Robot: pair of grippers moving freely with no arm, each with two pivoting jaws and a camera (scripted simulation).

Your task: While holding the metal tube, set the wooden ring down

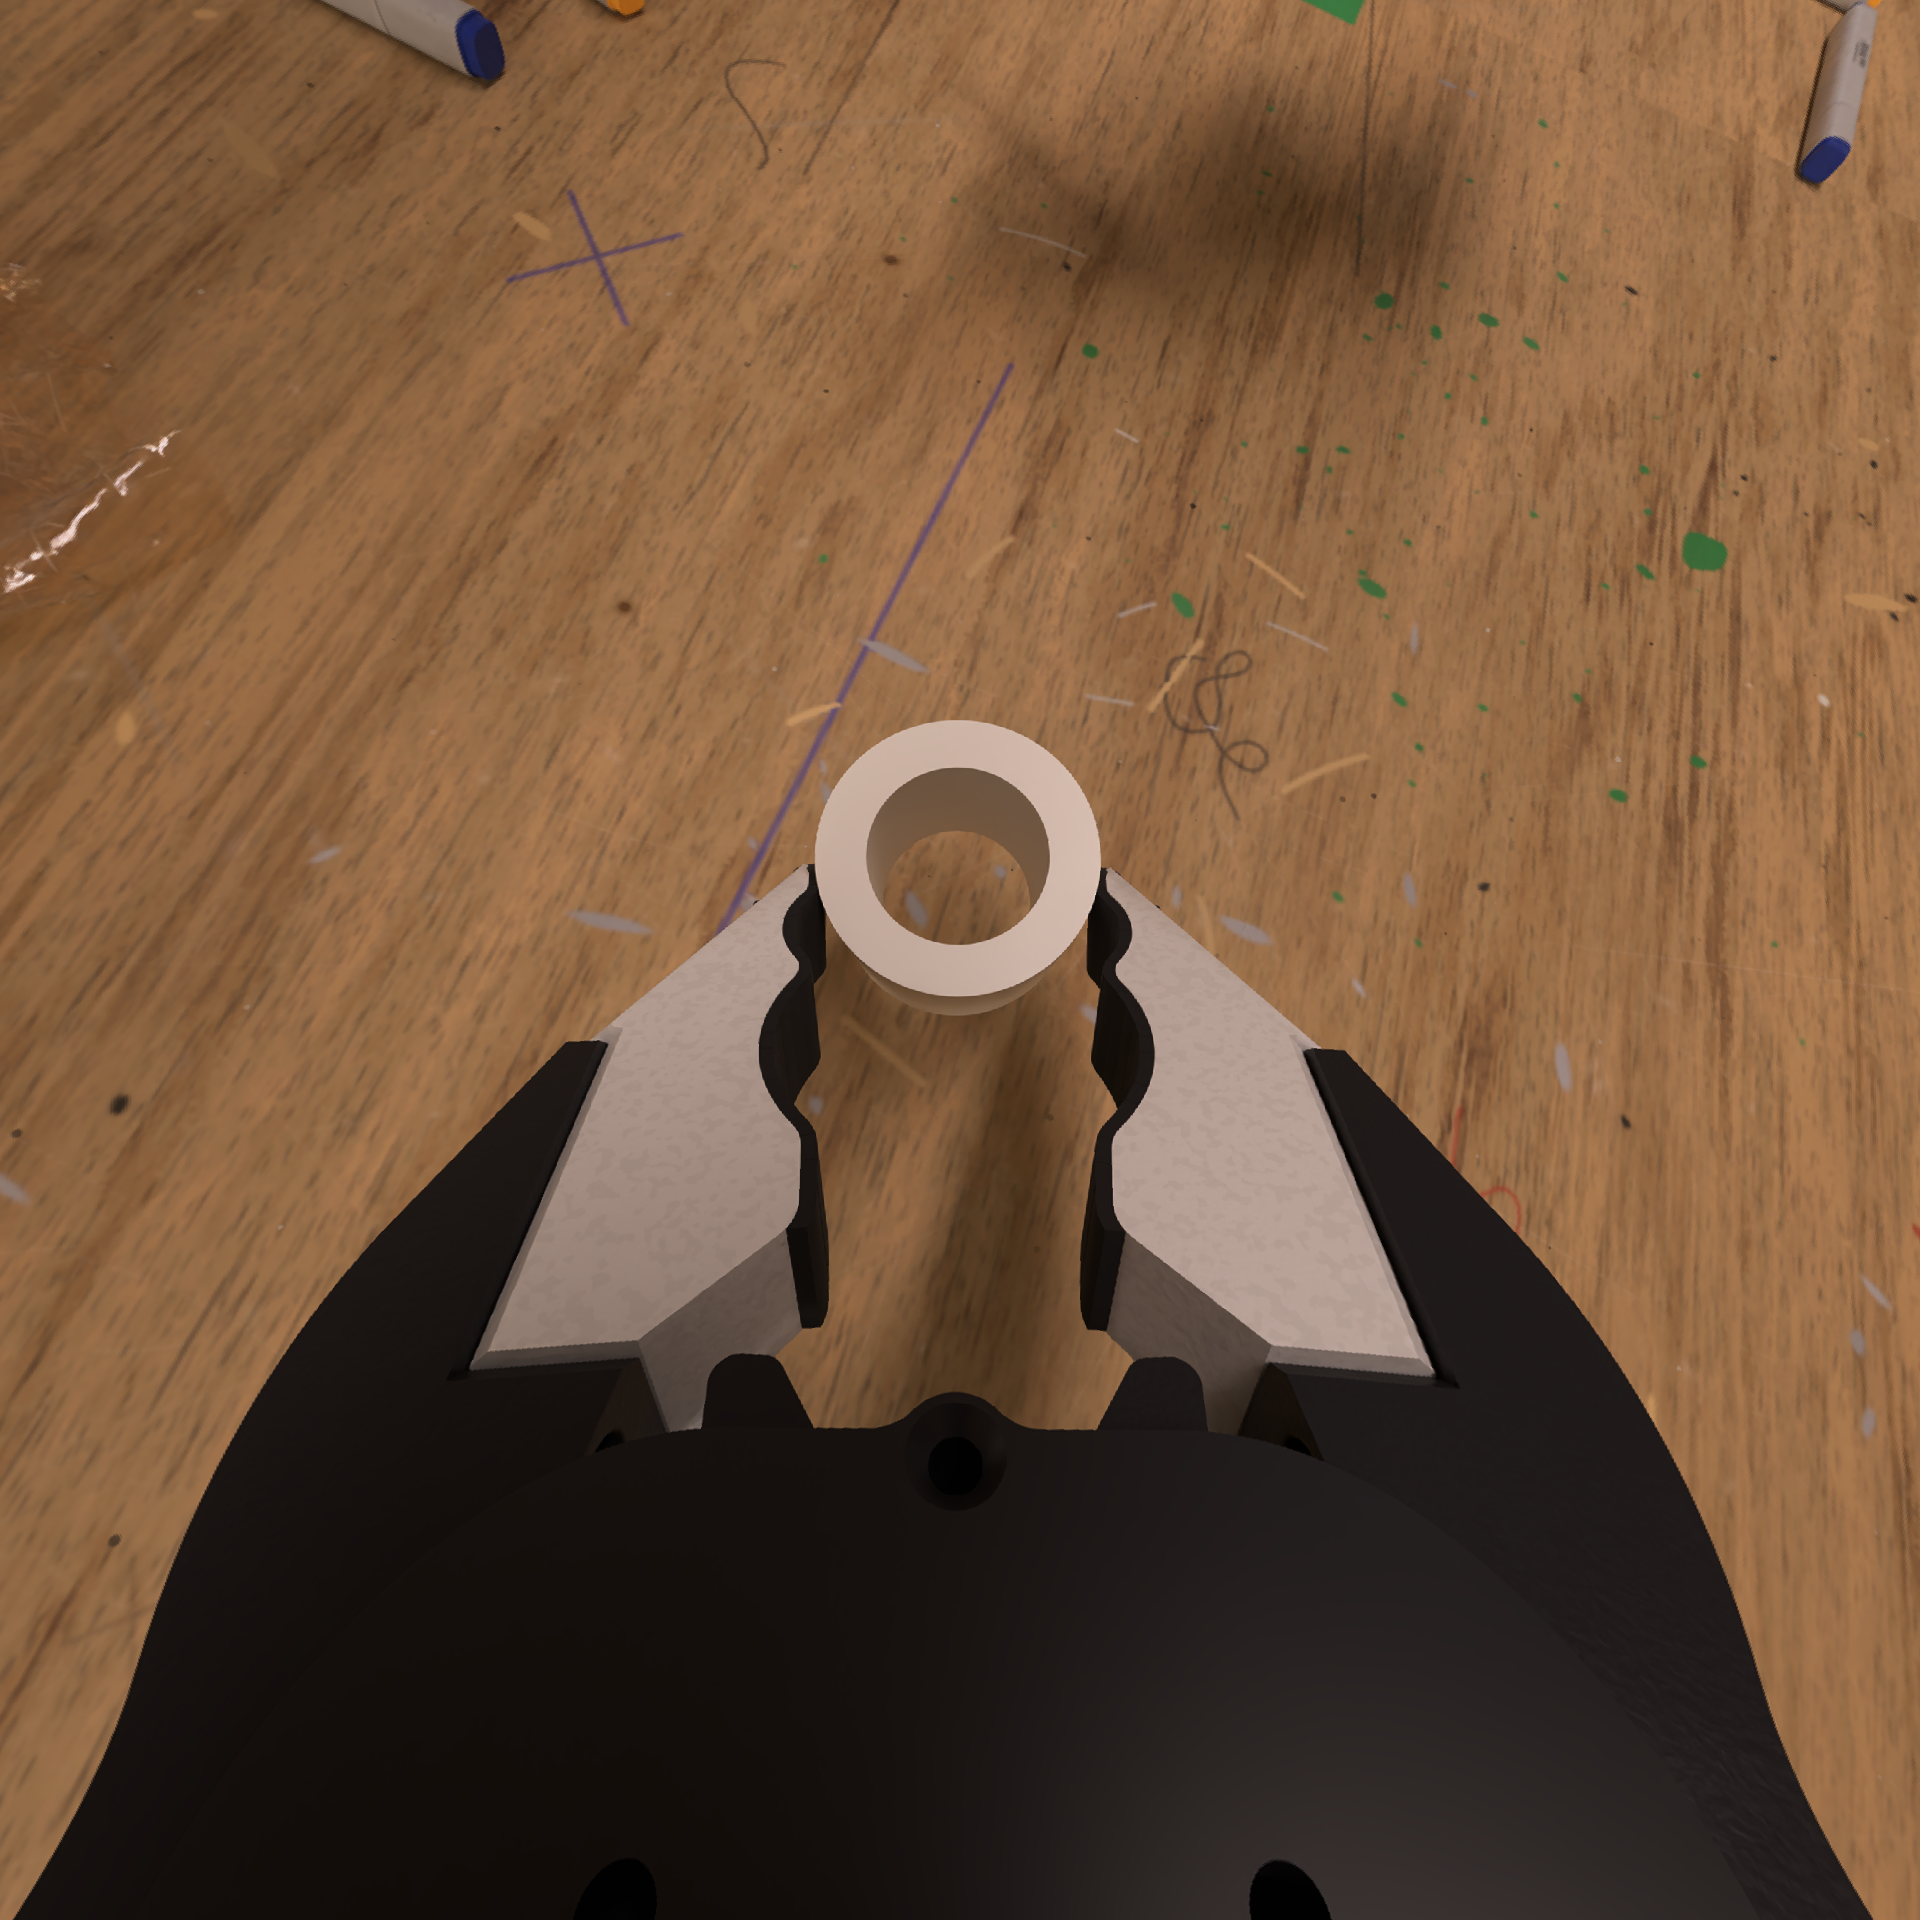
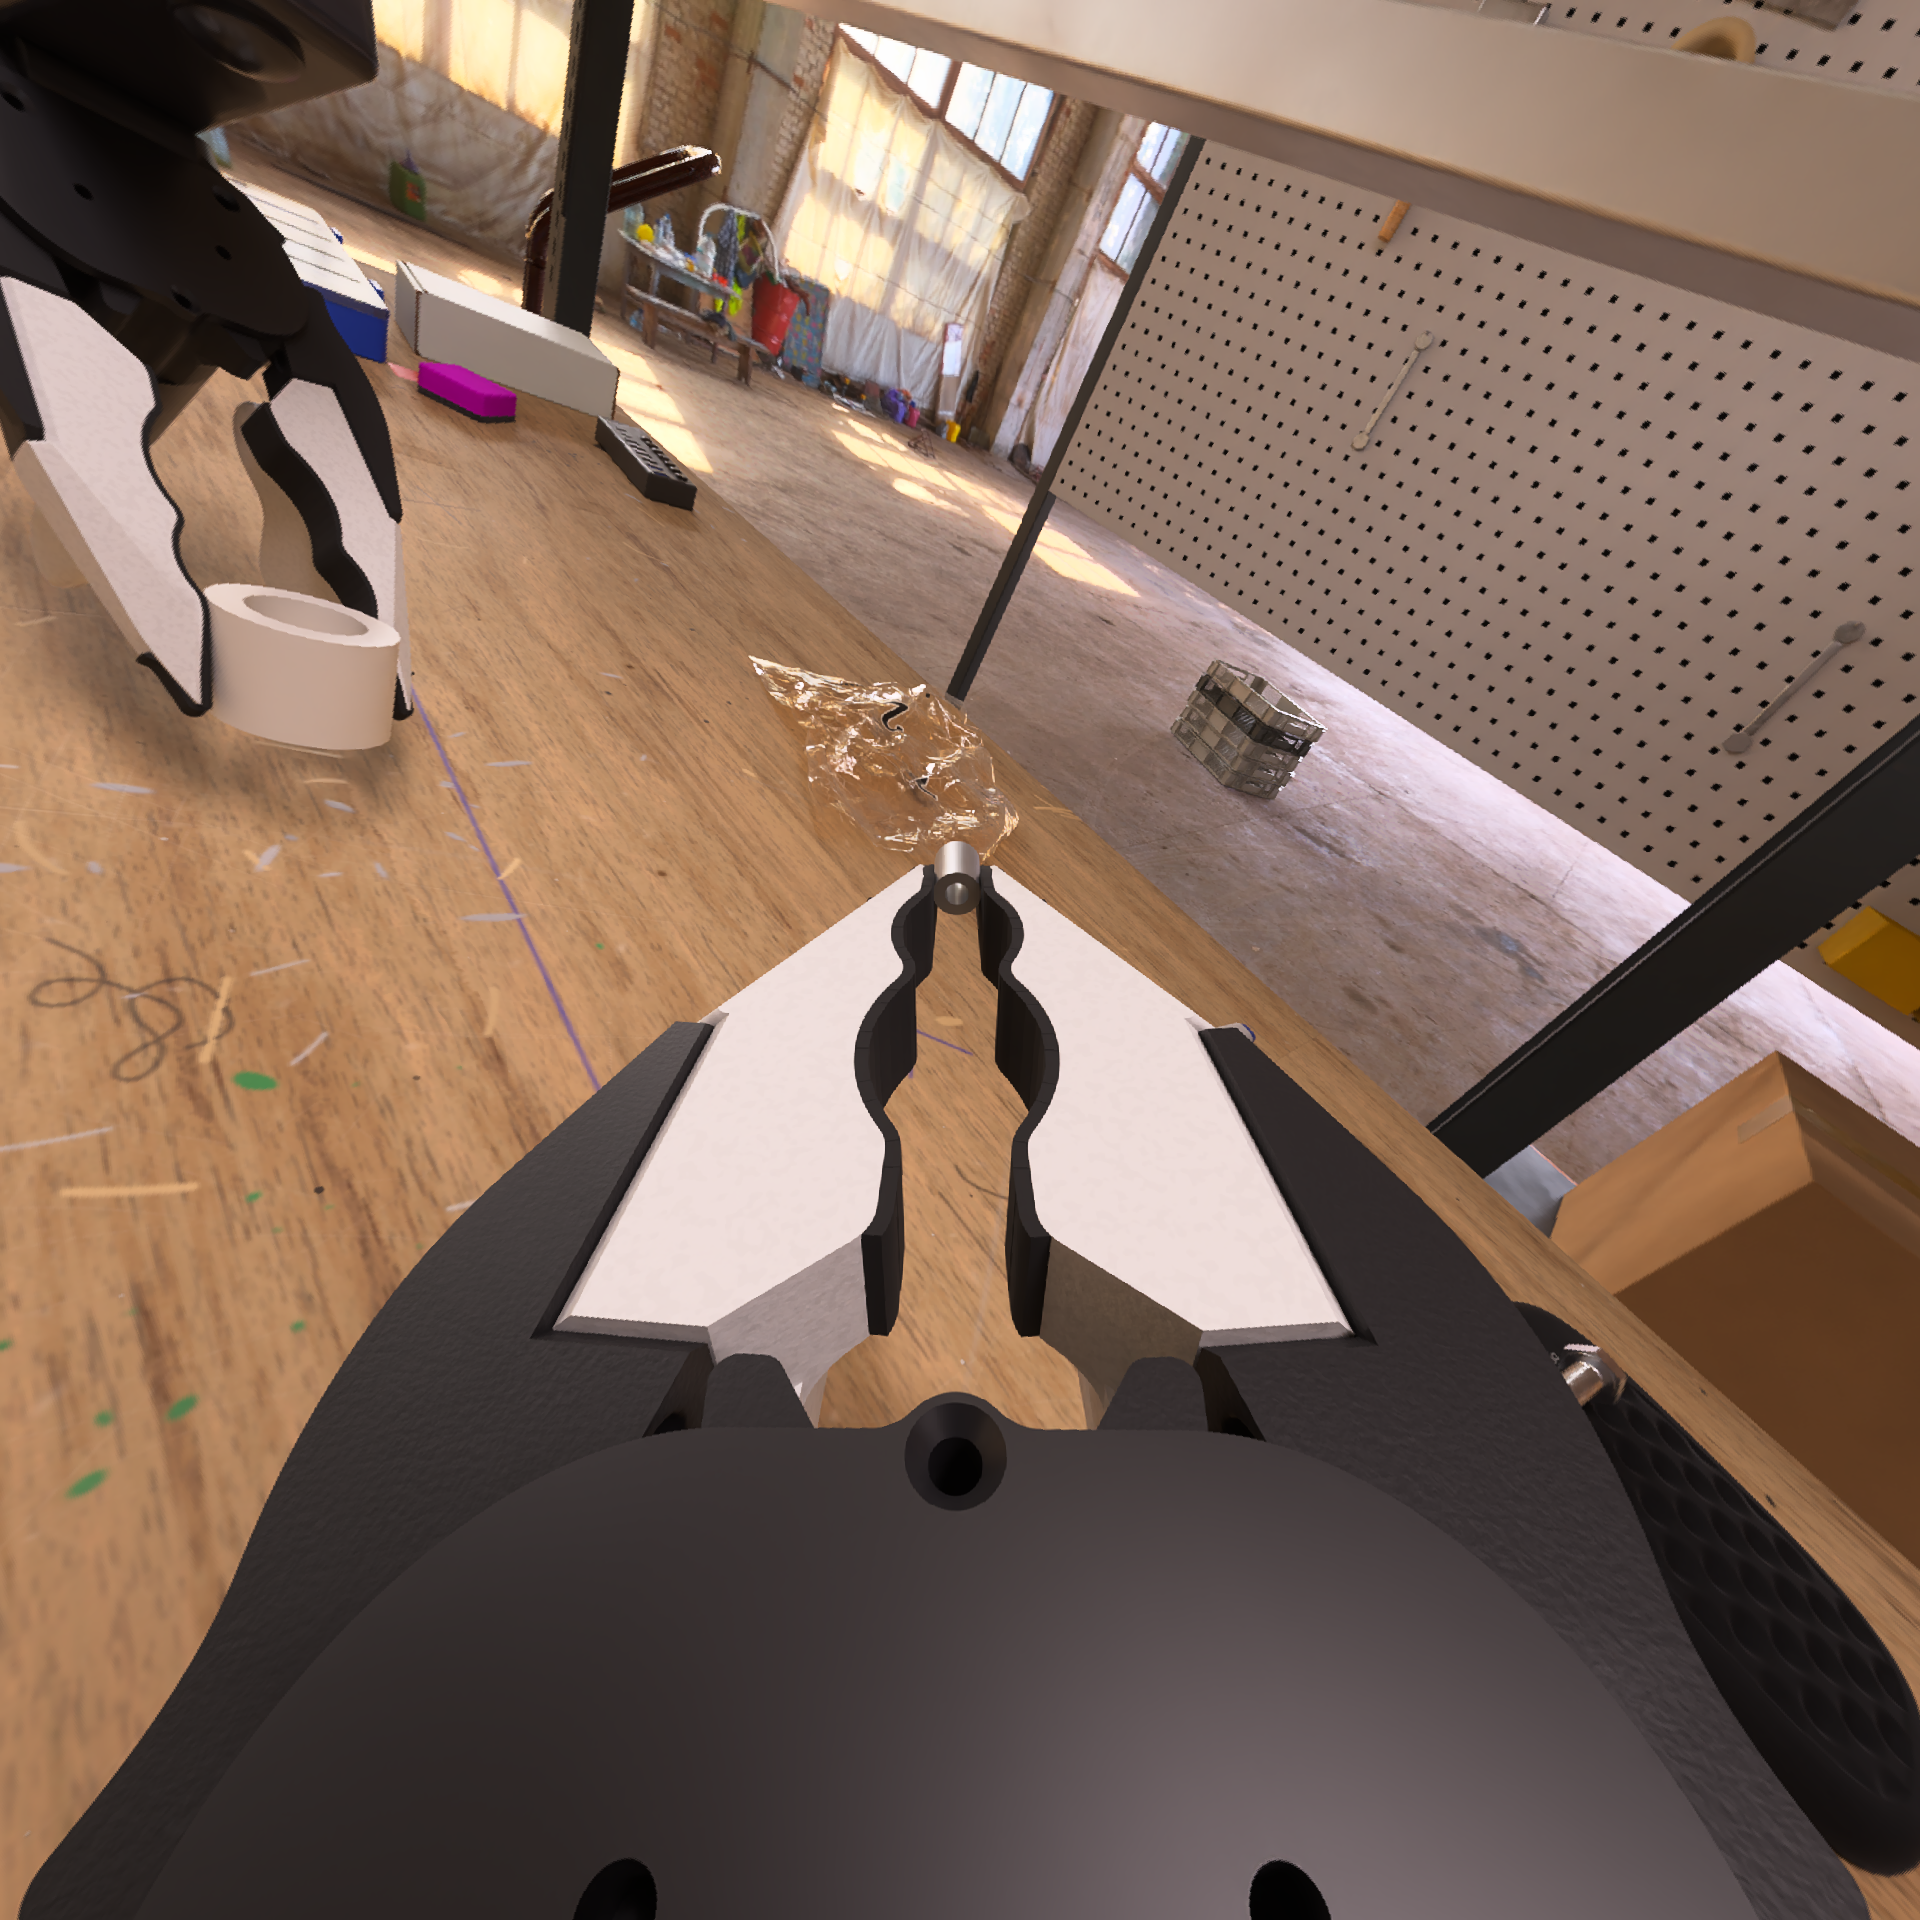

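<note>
The left wrist camera sits on the back of the left gripper [image 1: 956,904] and looks forward and steeply down at the scratched brown wooden tabletop [image 1: 416,727], from close above it. The right wrist camera sits on the right gripper [image 2: 956,894] and looks along the tabletop [image 2: 312,1143], lower and flatter, out to the room beyond. Both views share the pale, thick wooden ring [image 1: 956,862] [image 2: 301,675], the long thin purple line [image 1: 914,561] [image 2: 499,894] and the crumpled clear plastic wrap [image 1: 73,520] [image 2: 894,758].

Warm window sunlight, soft shadows on the table [image 1: 312,727], wide-angle edge distortion.
</note>
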